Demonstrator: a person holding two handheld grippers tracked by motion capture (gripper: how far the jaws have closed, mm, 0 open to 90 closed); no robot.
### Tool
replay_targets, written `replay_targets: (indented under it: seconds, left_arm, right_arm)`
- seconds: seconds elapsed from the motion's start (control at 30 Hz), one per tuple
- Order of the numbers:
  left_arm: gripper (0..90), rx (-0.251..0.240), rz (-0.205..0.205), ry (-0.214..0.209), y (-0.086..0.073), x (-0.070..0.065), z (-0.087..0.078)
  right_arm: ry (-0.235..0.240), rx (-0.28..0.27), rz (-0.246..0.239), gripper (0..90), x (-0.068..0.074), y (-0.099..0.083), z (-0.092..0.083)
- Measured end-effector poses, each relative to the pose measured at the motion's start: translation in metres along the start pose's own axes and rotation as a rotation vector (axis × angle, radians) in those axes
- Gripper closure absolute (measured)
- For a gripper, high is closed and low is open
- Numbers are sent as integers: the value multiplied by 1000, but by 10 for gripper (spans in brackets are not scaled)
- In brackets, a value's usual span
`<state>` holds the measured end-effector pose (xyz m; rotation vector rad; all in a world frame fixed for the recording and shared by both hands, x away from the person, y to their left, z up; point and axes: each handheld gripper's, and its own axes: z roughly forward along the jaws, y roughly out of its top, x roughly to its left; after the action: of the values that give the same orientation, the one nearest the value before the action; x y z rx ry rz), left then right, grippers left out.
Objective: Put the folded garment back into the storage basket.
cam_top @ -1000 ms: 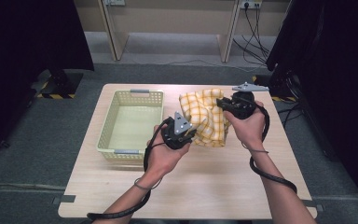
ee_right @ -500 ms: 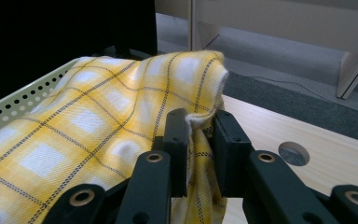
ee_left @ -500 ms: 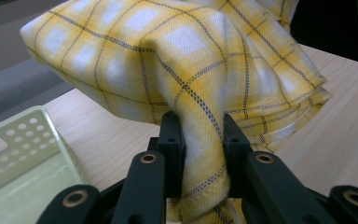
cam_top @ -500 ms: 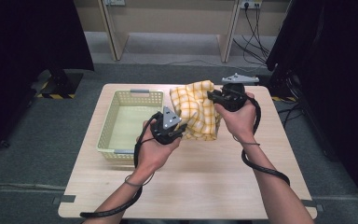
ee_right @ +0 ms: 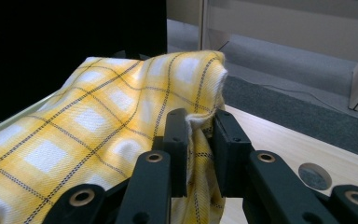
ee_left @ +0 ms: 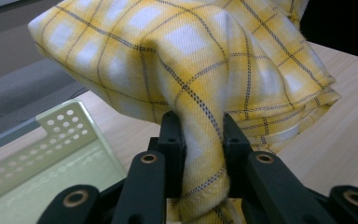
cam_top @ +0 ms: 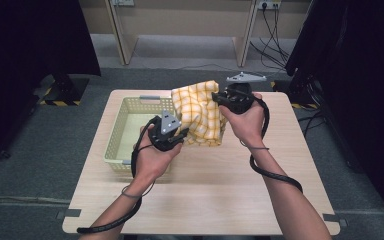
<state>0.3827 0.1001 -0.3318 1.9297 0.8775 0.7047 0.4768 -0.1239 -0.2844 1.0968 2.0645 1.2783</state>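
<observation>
A folded yellow checked cloth [cam_top: 198,114] hangs in the air between both grippers, above the table and beside the basket. My left gripper [cam_top: 180,132] is shut on its near lower edge; in the left gripper view the cloth [ee_left: 182,74] bunches between the jaws of that gripper [ee_left: 203,140]. My right gripper [cam_top: 219,98] is shut on the far right edge; in the right gripper view the cloth [ee_right: 98,126] drapes to the left of this gripper [ee_right: 200,126], pinched at a folded corner. A pale green perforated basket [cam_top: 122,135] stands on the table to the left.
The wooden table [cam_top: 215,195] has bare room in front and to the right. The basket's rim [ee_left: 46,140] lies just below and left of the cloth. A round hole with a grey cap [ee_right: 314,176] sits in the tabletop. Cables [cam_top: 275,175] trail from both grippers.
Both grippers have lifted the cloth off the table and carried it left, toward the basket. Its left side now overhangs the basket's right rim.
</observation>
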Motion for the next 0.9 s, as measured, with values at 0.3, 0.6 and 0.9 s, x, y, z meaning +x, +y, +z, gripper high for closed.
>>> replay_targets:
  seconds: [0.3,0.6,0.9]
  left_arm:
    - [758,0,-12,29,-5,13,-11]
    - [758,5,-17,59,-8,26,-22]
    - [758,13,-27,87,-15,39,-32]
  right_arm:
    - [18,-4,-20,776,17,11,11]
    - [40,-13,-31,776,33,21,22]
    - [63,-14,-44,776,48,29,30]
